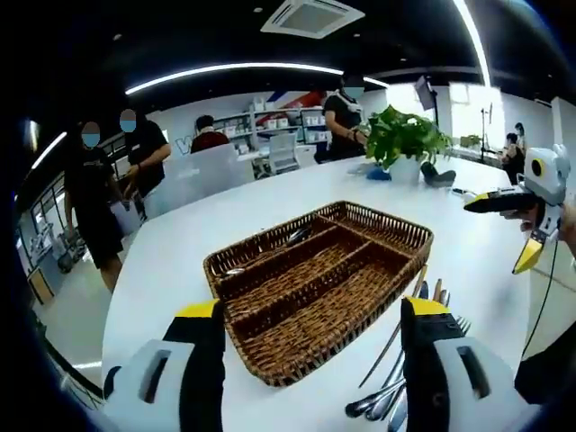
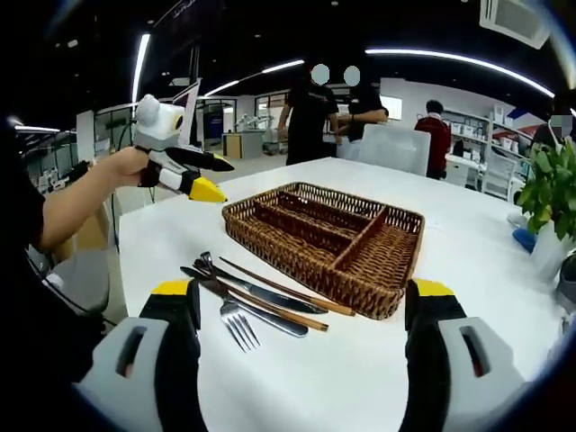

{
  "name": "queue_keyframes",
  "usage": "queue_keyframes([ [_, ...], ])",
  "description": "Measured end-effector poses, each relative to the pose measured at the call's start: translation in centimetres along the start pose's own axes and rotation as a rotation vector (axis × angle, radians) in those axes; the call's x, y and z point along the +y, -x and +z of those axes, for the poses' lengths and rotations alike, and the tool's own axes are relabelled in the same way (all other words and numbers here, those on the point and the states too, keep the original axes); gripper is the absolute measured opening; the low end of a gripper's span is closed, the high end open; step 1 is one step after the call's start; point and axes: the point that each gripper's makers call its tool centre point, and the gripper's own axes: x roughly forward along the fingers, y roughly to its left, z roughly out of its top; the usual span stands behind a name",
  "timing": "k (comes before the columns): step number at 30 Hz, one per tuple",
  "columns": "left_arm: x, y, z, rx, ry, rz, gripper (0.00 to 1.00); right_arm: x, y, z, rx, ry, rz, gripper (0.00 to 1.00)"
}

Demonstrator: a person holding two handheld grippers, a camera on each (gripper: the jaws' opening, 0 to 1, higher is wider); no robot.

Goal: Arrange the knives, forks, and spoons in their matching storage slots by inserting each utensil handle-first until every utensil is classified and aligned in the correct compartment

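A brown wicker tray (image 1: 315,279) (image 2: 324,236), split by dividers into compartments, lies on the white table (image 1: 180,261) (image 2: 504,261). Beside it is a loose heap of cutlery (image 2: 261,301) (image 1: 396,382): a fork, knives, spoons and brown-handled pieces. My left gripper (image 1: 312,313) is open, its yellow-tipped jaws standing on either side of the tray's near end. In the right gripper view it hangs in a hand above the table's far left (image 2: 209,175). My right gripper (image 2: 303,292) is open over the cutlery heap, empty. The left gripper view shows it raised at the right (image 1: 517,225).
A potted plant (image 1: 405,139) (image 2: 551,193) stands at the table's far side with a blue object next to it. Several people (image 1: 144,157) (image 2: 310,112) stand beyond the table near shelves and chairs. The table's curved edge (image 1: 117,306) runs close to the tray.
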Motion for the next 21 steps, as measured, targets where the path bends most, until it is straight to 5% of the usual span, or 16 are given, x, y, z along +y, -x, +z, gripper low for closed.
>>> queue_keyframes([
  [13, -2.7, 3.2, -1.1, -0.071, 0.075, -0.040, 0.99, -0.8, -0.2, 0.5, 0.004, 0.016, 0.004, 1.00],
  [21, -3.6, 5.5, -1.2, -0.109, 0.080, -0.062, 0.99, -1.3, 0.8, 1.4, -0.030, 0.031, -0.013, 1.00],
])
